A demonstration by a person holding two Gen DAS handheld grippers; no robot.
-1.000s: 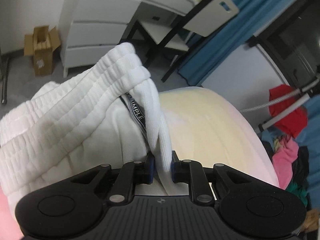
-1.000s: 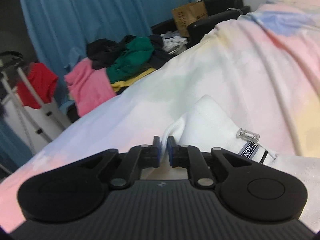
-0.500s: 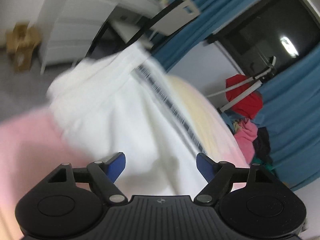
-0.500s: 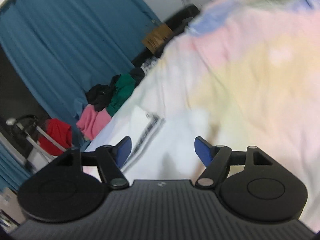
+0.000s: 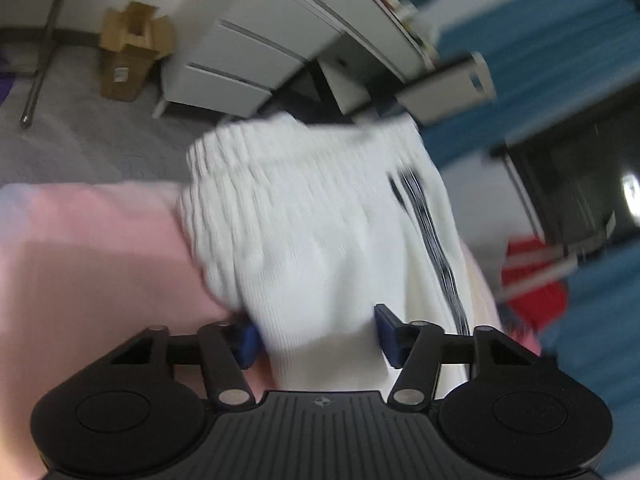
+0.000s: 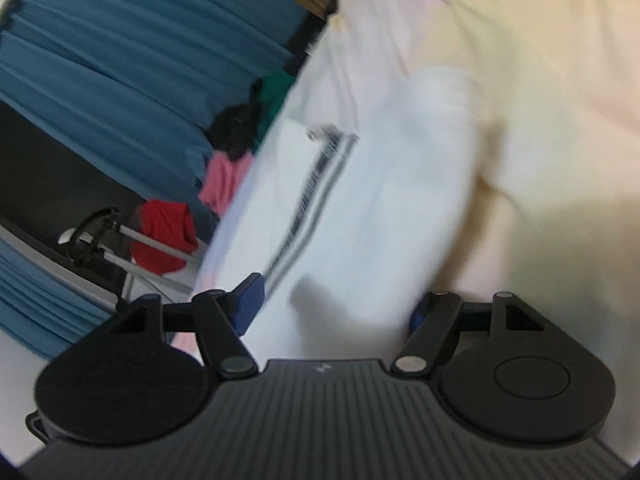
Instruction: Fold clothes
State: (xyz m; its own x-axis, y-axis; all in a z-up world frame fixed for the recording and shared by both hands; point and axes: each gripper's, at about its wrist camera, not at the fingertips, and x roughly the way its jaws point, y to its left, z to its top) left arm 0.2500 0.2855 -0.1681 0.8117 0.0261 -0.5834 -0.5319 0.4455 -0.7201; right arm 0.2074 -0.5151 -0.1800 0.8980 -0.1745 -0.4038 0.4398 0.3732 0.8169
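Note:
White shorts (image 5: 320, 216) with a ribbed waistband and a dark side stripe lie on the pastel bedspread (image 5: 92, 240). In the left wrist view my left gripper (image 5: 316, 334) is open, its blue pads either side of the white cloth without pinching it. In the right wrist view the same shorts (image 6: 360, 208) lie flat with the stripe running away from me. My right gripper (image 6: 336, 306) is open just above the cloth. Both views are blurred by motion.
A white drawer unit (image 5: 248, 56), a chair (image 5: 440, 88) and a cardboard box (image 5: 128, 56) stand past the bed's end. Blue curtains (image 6: 120, 60), a red garment on a rack (image 6: 164, 236) and a pile of clothes (image 6: 236, 148) are beside the bed.
Both grippers were shut on the white shorts a second ago. They have opened, let the cloth go, and the shorts now lie on the bed while both grippers move over them.

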